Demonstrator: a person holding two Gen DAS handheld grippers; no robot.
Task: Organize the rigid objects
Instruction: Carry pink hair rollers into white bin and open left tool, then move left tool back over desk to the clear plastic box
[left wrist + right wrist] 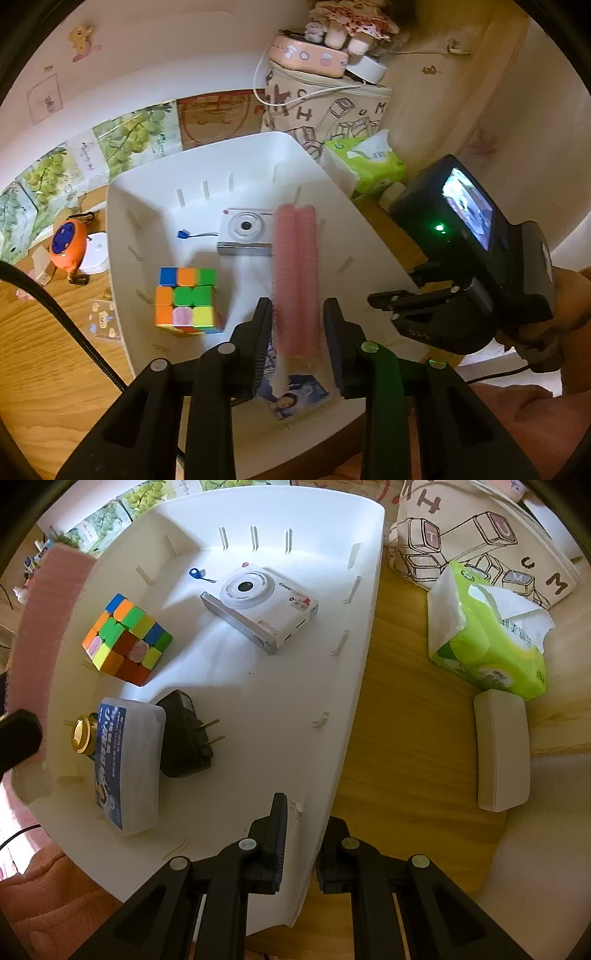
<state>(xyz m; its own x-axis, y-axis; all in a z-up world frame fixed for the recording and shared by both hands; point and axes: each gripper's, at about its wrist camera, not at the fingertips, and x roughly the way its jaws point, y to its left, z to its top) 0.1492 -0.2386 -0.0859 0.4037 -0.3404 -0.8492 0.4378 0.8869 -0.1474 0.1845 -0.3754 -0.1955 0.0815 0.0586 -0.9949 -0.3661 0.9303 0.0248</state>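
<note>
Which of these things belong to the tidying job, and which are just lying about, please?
Job: white bin, pink rollers, camera, puzzle cube, blue-labelled box, black plug.
Lying about: tissue pack, canvas bag, orange gadget.

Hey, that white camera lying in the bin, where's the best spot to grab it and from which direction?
Probably from straight above, fingers across the two long edges of the white camera. It lies flat on its back, lens up, in the white bin, so the long silver side and its opposite edge offer parallel faces. There is open floor around it; the cube sits well clear.
</note>
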